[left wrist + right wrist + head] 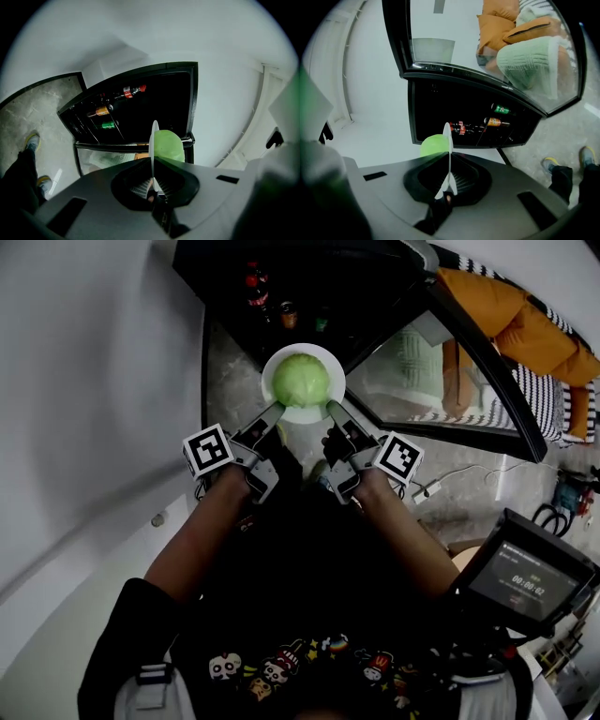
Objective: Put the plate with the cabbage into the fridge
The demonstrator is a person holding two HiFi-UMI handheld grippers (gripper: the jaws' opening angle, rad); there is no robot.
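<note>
Head view: left gripper and right gripper pinch the plate under the cabbage. It is best kept level entering the fridge.

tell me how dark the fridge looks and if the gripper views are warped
Head view: fridge interior near black, cabbage well lit. Left gripper view: fisheye bows the fridge frame, corners vignetted black. Right gripper view: same warp and dark corners.

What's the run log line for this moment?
phase: holding plate at fridge | left gripper: shut on plate rim | right gripper: shut on plate rim | cabbage: on plate | fridge: open, plate not inside
</note>
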